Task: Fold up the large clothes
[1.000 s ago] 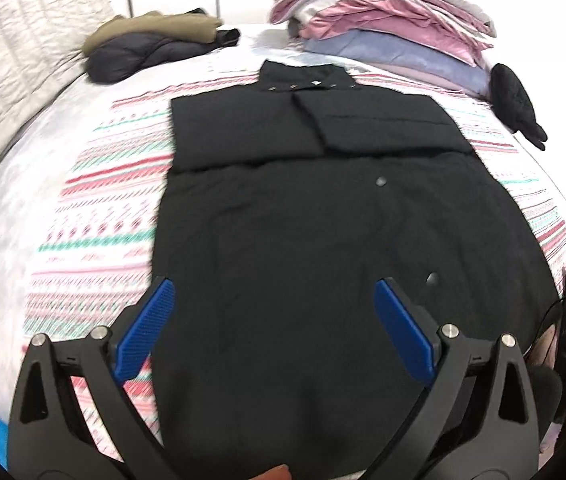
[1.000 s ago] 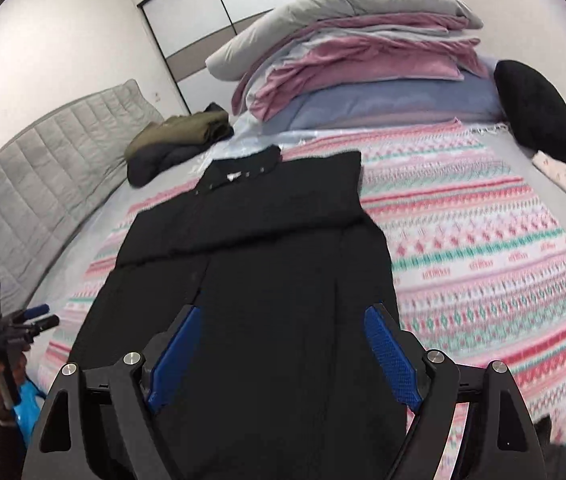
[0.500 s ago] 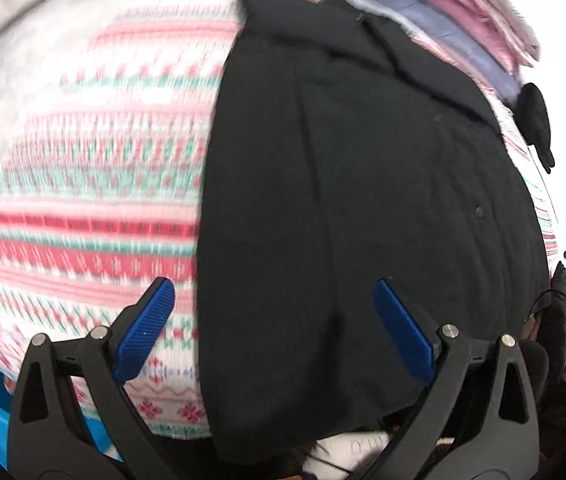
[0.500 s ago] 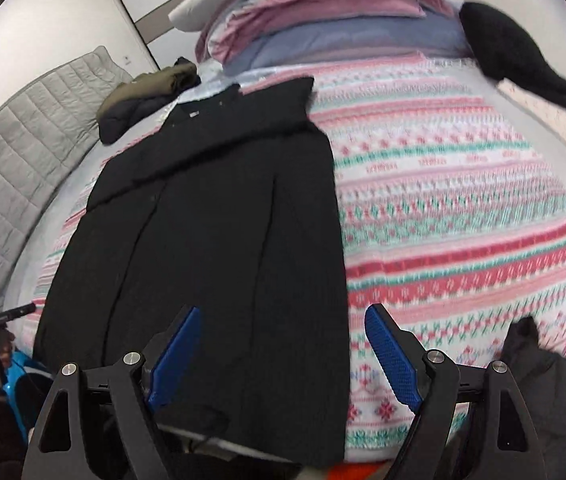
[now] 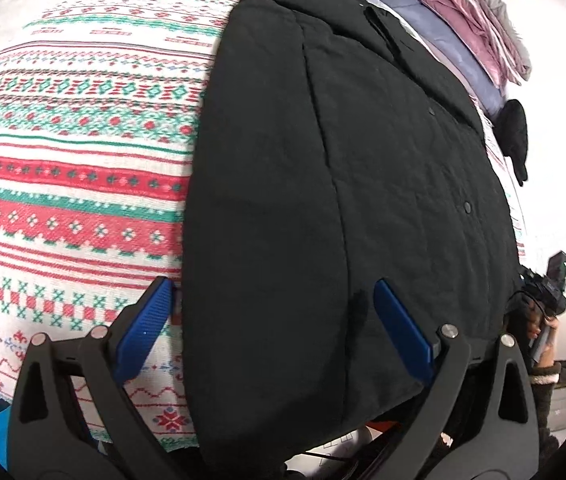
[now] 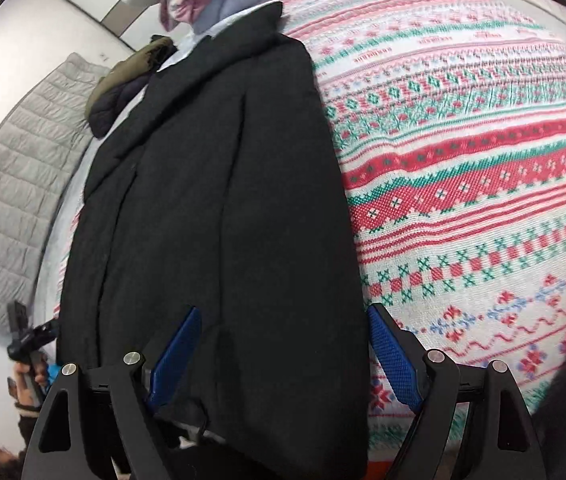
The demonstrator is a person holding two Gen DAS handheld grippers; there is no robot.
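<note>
Long black padded coat (image 5: 323, 200): soft, bulky, probably heavy; best pinched at hem corners, left gripper (image 5: 275, 324) and right gripper (image 6: 283, 344) both spread wide, empty

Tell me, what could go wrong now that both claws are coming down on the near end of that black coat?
Three guesses:
1. Both the left gripper and right gripper are open over a side edge of the black coat; closing may also pinch the patterned blanket.
2. The padded coat looks thick, so a bite could catch only the top layer.
3. Its hem lies at the bed's edge; a loose grip might let it slide off.
</note>
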